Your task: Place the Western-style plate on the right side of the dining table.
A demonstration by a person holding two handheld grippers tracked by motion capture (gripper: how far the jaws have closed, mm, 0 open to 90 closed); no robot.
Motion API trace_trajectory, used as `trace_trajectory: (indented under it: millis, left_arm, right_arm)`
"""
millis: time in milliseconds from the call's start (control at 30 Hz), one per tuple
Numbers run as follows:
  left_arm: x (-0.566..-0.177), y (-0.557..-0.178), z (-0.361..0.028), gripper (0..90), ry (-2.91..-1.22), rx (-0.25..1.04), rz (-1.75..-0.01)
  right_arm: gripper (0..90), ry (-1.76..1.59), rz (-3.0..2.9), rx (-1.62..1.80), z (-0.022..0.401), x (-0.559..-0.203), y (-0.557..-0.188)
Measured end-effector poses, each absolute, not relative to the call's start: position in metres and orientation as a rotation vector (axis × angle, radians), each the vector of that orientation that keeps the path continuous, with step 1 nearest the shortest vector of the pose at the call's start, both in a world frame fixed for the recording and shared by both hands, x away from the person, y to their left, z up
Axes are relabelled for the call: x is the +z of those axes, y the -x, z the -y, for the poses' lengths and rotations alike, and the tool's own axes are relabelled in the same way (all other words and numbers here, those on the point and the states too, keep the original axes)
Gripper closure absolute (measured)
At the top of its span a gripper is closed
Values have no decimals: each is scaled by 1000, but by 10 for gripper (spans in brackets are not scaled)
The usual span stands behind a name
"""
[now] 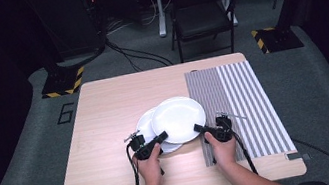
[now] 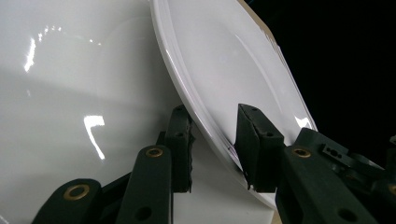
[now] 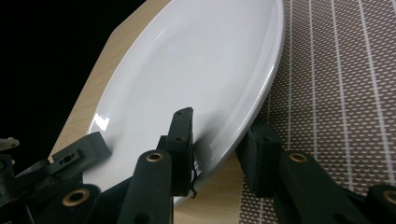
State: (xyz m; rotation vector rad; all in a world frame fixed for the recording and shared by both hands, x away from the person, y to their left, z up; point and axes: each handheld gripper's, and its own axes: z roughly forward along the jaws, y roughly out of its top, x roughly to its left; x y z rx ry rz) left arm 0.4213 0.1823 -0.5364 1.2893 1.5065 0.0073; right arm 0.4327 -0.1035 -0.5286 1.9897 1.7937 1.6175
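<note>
On the left side of the table (image 1: 104, 107), my left gripper (image 1: 159, 140) has its two black jaws around the near-left rim of the top plate (image 1: 178, 118). Looking along the left gripper, I see one jaw under the rim and one on top, and they look pinched on it. Over to the right, my right gripper (image 1: 201, 129) does the same at the near-right rim, with one jaw inside the plate and one below, clamped on it too.

The top plate sits in the middle of the table, partly over a second plate (image 1: 144, 126) and just touching the edge of the striped mat (image 1: 245, 104).

I think the plate could slip. It is smooth and shiny, and each claw only bites a thin bit of rim. If one side lets go first, the plate could tip and bang on the plate below, and it might chip. If I lift one hand faster than the other, it could slide out.

My left hand (image 1: 149, 165) comes in low from the near edge, pointing forward and a bit right. My right hand (image 1: 223, 151) comes in low too, pointing forward and a bit left, so both claws aim toward the plate.
</note>
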Motion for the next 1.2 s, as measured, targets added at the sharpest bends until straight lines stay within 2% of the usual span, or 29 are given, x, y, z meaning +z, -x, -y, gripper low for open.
trace_trajectory:
  millis: [467,1200]
  left_arm:
    - [-539,-421,-177,694,-1243,16,-1525]
    - [-534,-419,-175,667,-1280,76,-1488]
  right_arm:
    - [680,-1981,-1793,1618,103,-528,-431]
    - [666,-1927,-1830,1624,104,-521,-425]
